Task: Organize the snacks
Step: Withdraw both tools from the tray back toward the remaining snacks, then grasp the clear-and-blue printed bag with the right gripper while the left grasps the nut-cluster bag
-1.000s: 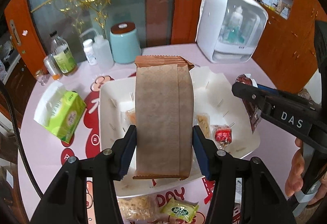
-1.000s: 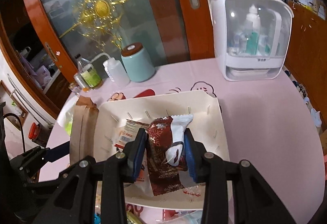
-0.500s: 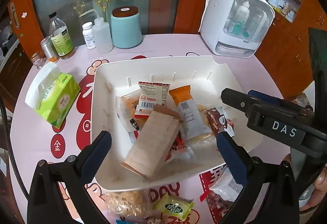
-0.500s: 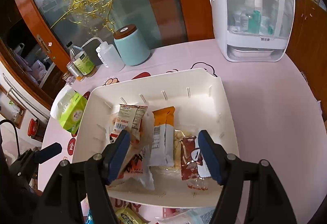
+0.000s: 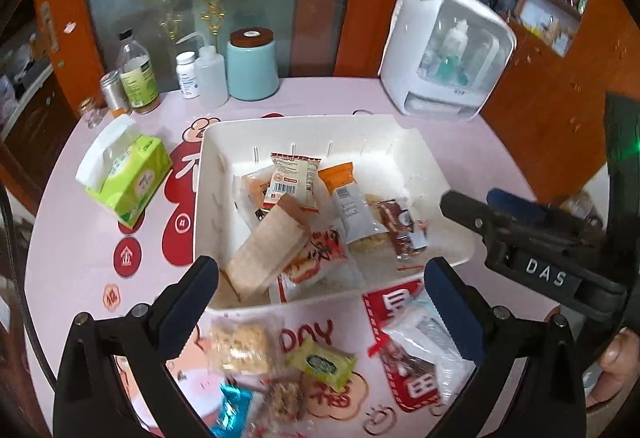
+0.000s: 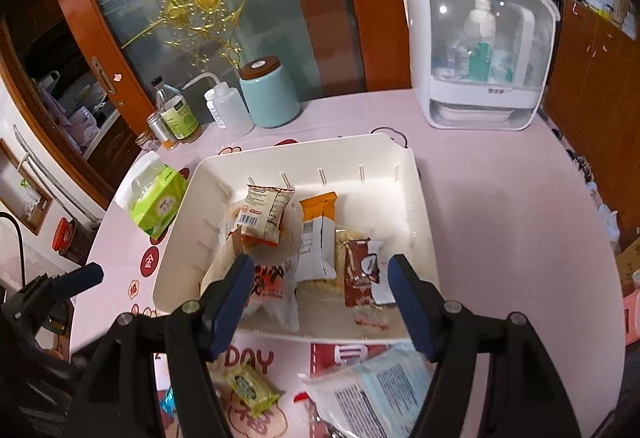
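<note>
Left wrist view showed us the brown paper packet (image 5: 266, 248) lying slanted in the white tray (image 5: 420, 150), atop other wrapped snacks, while our left gripper (image 5: 322, 292) had just been opening and stood wide apart with nothing between its pads. Our right gripper (image 6: 322, 296) had likewise just been opening, empty, above the maroon-and-white packet (image 6: 362, 274) lying flat in the tray on the pink surface (image 6: 500, 218).

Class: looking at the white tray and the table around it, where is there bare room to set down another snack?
Inside the white tray, the far strip and right side beyond the brown packet lie bare. The pink table right of the tray is free. The tray's near-left and the table's near edge are crowded.
</note>
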### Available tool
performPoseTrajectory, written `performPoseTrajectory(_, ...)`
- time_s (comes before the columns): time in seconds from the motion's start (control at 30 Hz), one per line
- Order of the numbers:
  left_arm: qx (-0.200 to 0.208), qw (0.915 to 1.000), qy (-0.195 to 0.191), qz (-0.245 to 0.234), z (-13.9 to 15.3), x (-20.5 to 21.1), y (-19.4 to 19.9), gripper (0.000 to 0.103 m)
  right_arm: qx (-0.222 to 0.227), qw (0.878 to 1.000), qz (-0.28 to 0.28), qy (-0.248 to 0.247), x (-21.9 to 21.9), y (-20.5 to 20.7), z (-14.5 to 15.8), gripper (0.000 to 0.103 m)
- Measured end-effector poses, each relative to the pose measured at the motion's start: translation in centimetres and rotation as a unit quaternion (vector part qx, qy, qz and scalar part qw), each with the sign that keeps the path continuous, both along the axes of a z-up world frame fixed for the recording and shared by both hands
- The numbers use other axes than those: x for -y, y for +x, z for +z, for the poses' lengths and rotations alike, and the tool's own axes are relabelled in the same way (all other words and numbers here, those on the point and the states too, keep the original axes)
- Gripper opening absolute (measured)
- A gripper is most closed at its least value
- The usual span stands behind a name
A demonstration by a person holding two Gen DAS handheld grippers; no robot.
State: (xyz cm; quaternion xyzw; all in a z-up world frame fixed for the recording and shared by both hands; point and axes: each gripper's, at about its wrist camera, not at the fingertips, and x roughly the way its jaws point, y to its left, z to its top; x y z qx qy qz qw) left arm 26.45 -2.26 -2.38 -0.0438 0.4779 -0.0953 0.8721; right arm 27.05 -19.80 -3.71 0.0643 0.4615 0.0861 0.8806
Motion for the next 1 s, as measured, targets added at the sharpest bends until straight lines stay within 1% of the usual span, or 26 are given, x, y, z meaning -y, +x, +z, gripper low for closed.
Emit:
performPoseTrajectory(0.07,0.007,0.9999,-0.012,0.010,0.9,-0.7,-1.1,0.102,0.010,1.000,0.002,-0.006,0.2,-1.2,0.8,0.070)
performPoseTrajectory(0.17,0.019,0.9995,-0.011,0.023,2.1,-1.2,-2.7,0.102,0.024,1.000,0.006,-0.012,0.7,-3.1,2.0,0.070)
performPoseTrajectory(0.3,0.028,0.9991,-0.018,0.025,3.6,-1.9,-5.3,0.102,0.033,0.999,0.014,-0.013,1.4,-5.4,2.9,0.070)
performPoseTrajectory(0.43,0.037,0.9986,0.004,0.037,4.3,-2.2,-7.7,0.102,0.031,0.999,0.023,-0.008,2.3,-7.3,2.8,0.071)
performPoseTrajectory(0.47,0.037,0.9986,0.005,0.037,4.2,-2.3,-8.1,0.102,0.028,0.999,0.023,-0.009,2.6,-7.8,2.6,0.074)
performPoseTrajectory(0.5,0.034,0.9987,0.006,0.037,4.0,-2.4,-8.6,0.102,0.025,0.999,0.022,-0.011,3.0,-8.2,2.3,0.077)
performPoseTrajectory(0.53,0.029,0.9990,0.006,0.034,3.6,-2.5,-9.2,0.102,0.023,0.999,0.021,-0.012,3.1,-8.4,2.2,0.082)
performPoseTrajectory(0.57,0.025,0.9991,0.007,0.032,3.2,-2.5,-9.5,0.102,0.022,0.999,0.021,-0.013,3.4,-8.8,1.9,0.084)
performPoseTrajectory(0.67,0.012,0.9992,0.017,0.033,1.8,-2.8,-10.6,0.102,0.011,1.000,0.019,-0.019,4.2,-9.8,0.7,0.084)
performPoseTrajectory(0.83,-0.015,0.9990,0.018,0.038,-1.3,-3.4,-12.1,0.102,-0.015,0.999,0.024,-0.028,4.9,-10.8,-1.7,0.084)
performPoseTrajectory(0.93,-0.034,0.9987,0.022,0.032,-3.4,-3.3,-12.6,0.102,-0.039,0.998,0.034,-0.035,4.9,-11.1,-3.8,0.084)
performPoseTrajectory(1.0,-0.053,0.9978,0.029,0.025,-5.2,-3.1,-12.8,0.102,-0.062,0.997,0.038,-0.040,5.0,-11.1,-5.4,0.084)
